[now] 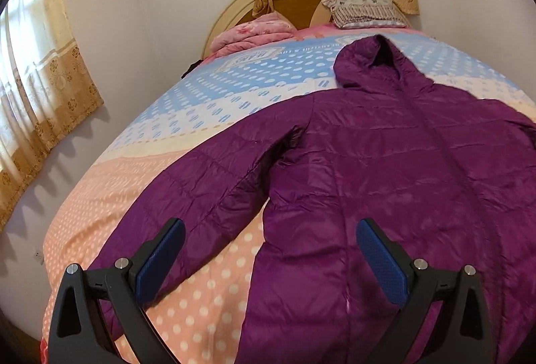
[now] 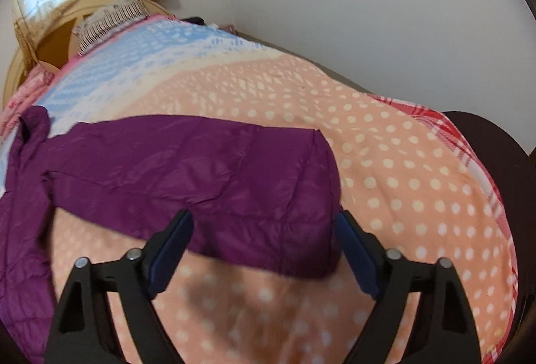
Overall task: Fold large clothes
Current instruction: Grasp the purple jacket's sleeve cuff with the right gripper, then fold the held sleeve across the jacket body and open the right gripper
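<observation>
both claws released: left claw [image 1: 269, 231] sees the hood [image 1: 375, 62] (right claw [image 2: 264, 223] sees a sleeve cuff [image 2: 301, 196]).

Soft daylight is coming through the curtains [image 1: 37, 69], which are glowing almost white where the sun is hitting them. The room is looking evenly bright, with scalloped curtain shadows falling on the wall [image 1: 60, 143]. The purple jacket [image 1: 385, 179] is catching a faint sheen. Both fisheye views are bending the bed [image 2: 385, 169] into a dome (black corners are framing each picture). The right wrist view is smearing with motion blur, especially near the bottom.
</observation>
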The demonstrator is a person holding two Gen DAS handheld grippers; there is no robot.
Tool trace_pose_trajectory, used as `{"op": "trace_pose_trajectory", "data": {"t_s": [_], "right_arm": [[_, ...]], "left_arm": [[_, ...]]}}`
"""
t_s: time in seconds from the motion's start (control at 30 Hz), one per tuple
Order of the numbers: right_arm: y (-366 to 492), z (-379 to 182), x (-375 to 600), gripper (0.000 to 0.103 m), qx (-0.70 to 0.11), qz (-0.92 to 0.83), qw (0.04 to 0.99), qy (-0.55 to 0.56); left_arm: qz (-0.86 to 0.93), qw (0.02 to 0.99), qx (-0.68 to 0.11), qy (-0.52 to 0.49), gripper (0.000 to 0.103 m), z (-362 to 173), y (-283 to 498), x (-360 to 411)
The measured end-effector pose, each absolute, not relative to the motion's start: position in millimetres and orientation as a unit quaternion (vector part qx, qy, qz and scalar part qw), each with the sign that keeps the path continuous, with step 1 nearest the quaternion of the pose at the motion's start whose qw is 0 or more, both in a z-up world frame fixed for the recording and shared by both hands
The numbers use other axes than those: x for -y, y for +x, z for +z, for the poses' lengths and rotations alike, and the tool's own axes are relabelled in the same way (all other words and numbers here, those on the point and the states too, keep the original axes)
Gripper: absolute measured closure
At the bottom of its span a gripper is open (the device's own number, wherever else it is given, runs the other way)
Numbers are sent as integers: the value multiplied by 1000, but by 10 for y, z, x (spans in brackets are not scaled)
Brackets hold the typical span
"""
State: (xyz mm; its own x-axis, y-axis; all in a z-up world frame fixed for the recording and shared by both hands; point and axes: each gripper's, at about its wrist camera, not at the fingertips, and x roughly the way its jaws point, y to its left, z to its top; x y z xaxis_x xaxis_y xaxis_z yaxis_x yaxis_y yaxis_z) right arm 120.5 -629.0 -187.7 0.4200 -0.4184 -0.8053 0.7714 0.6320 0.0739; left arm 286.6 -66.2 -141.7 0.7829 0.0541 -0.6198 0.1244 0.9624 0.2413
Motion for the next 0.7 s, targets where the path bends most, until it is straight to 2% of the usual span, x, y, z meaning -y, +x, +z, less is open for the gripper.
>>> {"op": "trace_pose_trajectory", "data": {"t_s": [0.07,0.17,0.23,0.27,0.3,0.4,0.7], "right_arm": [[1216,-1967,6333,25,-399,-369,809,223],[1254,-2057,6316,37,-394,-367,815,216],[1285,-2031,6286,51,-392,-361,821,207],[1329,-2025,6281,69,-391,-355,824,206],[1346,-1985,6266,79,-391,-351,827,201],[1450,-1937,6230,86,-390,-345,832,191],[1872,-1640,5832,89,-364,-309,867,145]], "left_arm": [[-15,932,-335,135,1,-1476,2970,673],[-11,929,-345,133,1,-1565,3118,669],[-10,927,-351,135,1,-1619,3179,685],[-11,926,-352,137,1,-1640,3195,693],[-12,925,-353,139,1,-1654,3202,699],[-12,924,-355,140,1,-1681,3261,711],[-17,919,-369,140,1,-1707,3419,735]]}}
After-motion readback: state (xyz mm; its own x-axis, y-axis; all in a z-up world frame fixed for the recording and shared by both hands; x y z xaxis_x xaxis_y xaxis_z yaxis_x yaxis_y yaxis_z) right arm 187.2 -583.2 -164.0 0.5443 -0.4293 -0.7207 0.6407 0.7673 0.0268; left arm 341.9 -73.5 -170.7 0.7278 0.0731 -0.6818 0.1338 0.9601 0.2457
